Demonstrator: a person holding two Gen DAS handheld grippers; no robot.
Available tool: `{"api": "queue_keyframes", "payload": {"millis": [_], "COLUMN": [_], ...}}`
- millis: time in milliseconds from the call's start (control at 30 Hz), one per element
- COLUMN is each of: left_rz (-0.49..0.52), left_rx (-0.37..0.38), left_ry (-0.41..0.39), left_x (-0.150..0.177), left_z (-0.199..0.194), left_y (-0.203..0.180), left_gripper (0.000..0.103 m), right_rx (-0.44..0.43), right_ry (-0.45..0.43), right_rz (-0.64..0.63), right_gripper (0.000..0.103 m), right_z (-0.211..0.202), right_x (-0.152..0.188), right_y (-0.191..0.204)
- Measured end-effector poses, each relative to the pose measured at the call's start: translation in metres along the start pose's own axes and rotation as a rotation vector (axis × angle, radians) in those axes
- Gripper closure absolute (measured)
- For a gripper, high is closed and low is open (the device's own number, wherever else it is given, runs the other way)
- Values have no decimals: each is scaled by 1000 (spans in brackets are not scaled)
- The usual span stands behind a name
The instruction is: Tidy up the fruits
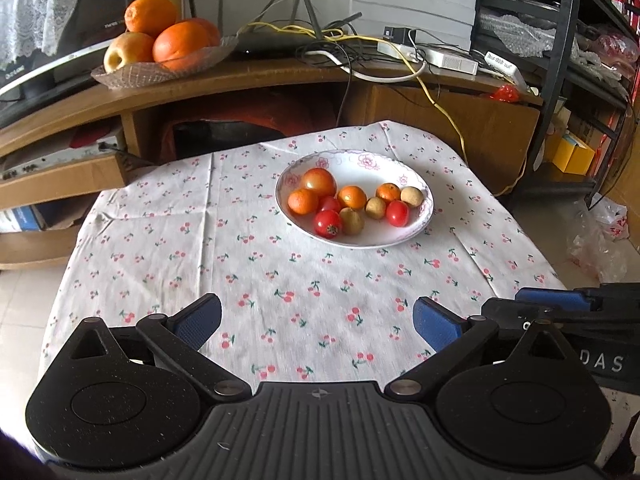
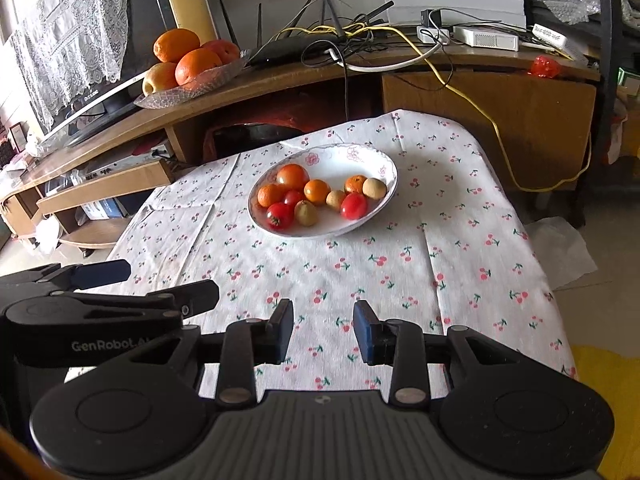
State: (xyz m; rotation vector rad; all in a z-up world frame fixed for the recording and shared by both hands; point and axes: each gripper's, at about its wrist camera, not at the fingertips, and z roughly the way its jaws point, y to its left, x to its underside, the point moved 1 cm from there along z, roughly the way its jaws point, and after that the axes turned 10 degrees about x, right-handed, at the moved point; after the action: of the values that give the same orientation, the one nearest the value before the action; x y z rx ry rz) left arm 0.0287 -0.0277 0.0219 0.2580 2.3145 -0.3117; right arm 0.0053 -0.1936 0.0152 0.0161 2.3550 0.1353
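A white flowered bowl (image 1: 400, 168) (image 2: 372, 160) stands on the far half of the cherry-print tablecloth (image 1: 200, 248) (image 2: 400, 264). It holds several small fruits: red tomatoes (image 1: 327, 224) (image 2: 354, 205), small oranges (image 1: 303, 201) (image 2: 317, 191) and tan longans (image 1: 411, 196) (image 2: 375, 188). My left gripper (image 1: 317, 322) hovers wide open over the near part of the cloth, with nothing between its blue pads. My right gripper (image 2: 323, 328) is open too, narrower, and holds nothing. Each gripper shows at the edge of the other's view.
A wooden TV stand (image 1: 280, 76) runs behind the table. On it sit a glass dish (image 1: 132, 76) (image 2: 192, 92) of big oranges and an apple, a router, cables and a power strip (image 1: 448, 60). A metal shelf (image 1: 560, 60) stands at the right.
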Motion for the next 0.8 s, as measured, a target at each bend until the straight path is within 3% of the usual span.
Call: {"api": "queue_keyframes", "payload": {"millis": [800], "left_rz": [-70], "left_rx": [31], "left_ry": [43], "left_x": [31], "left_z": [-20], "left_y": [-3], "left_gripper": [0], "right_rx": [34], "right_ry": [42], "right_rz": [-37], "right_gripper": [70], "right_z": [-18], "right_x": [30], "right_y": [7]}}
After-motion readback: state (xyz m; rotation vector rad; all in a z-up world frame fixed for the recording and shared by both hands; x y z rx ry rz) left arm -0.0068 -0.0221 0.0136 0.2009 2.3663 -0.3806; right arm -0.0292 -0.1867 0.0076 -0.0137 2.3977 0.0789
